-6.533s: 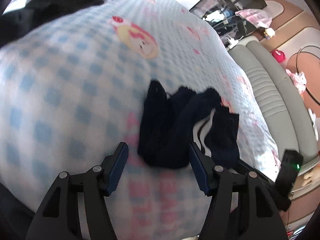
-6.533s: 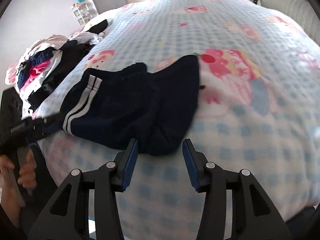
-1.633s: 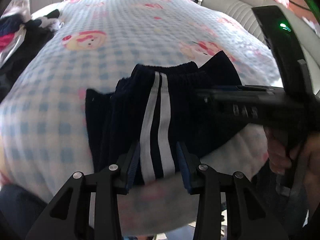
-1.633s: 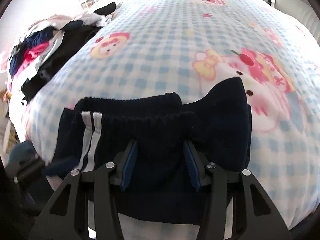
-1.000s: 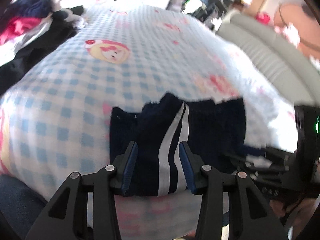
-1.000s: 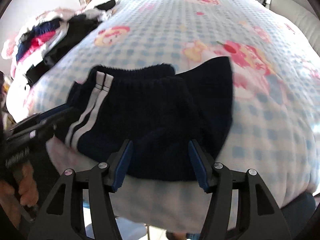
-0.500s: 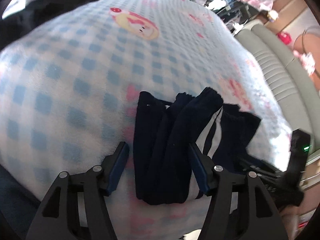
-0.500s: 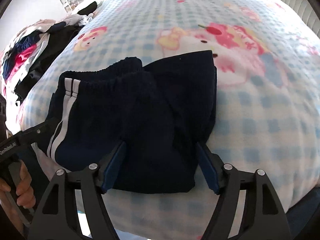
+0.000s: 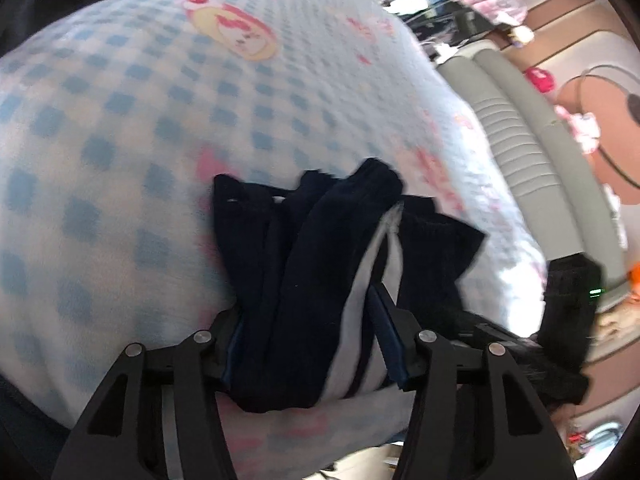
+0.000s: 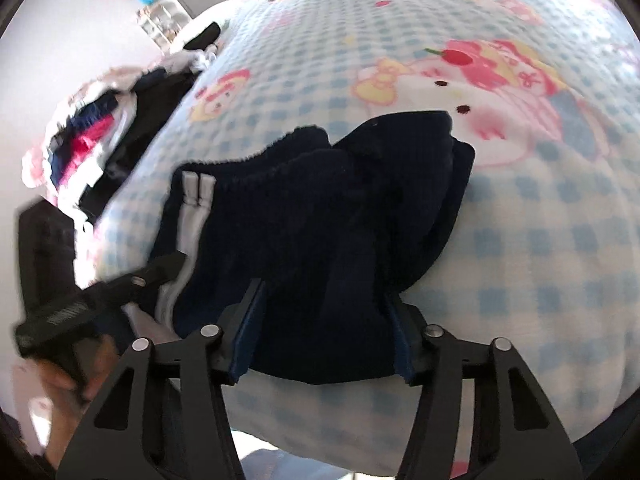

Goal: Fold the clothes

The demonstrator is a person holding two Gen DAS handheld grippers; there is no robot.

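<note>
The dark navy shorts (image 9: 320, 280) lie bunched in several layers near the front edge of the checked blanket (image 9: 132, 128), and both tools have them between their fingers. Taking the left side first: the left gripper (image 9: 316, 340) straddles the end of the bundle that carries the two white stripes (image 9: 360, 300), with the thick folds rising straight ahead of it and the blanket falling away to its left; its jaws are closing around the cloth, and the fabric fills the whole gap between the blue pads, so it looks gathered rather than merely framed. To that gripper's right, the other tool's black body shows low at the edge of its view. The right gripper (image 10: 324, 328) sits at the plain navy end, with the stripes away to its left and the waistband ridge ahead of it; its jaws are closing too, the near hem lying between the pads and touching both. A heap of other clothes (image 10: 92, 136) sits well off to its far left. The garment looks like a soft, thick knit: light, limp, not fragile, and grippy rather than slick, so it should hang and sag from whatever points hold it, and loose layers may slip free if only the top one is caught. I judge the best hold is through all layers at the two near corners, close to the hem, so the fold carries over evenly.
</note>
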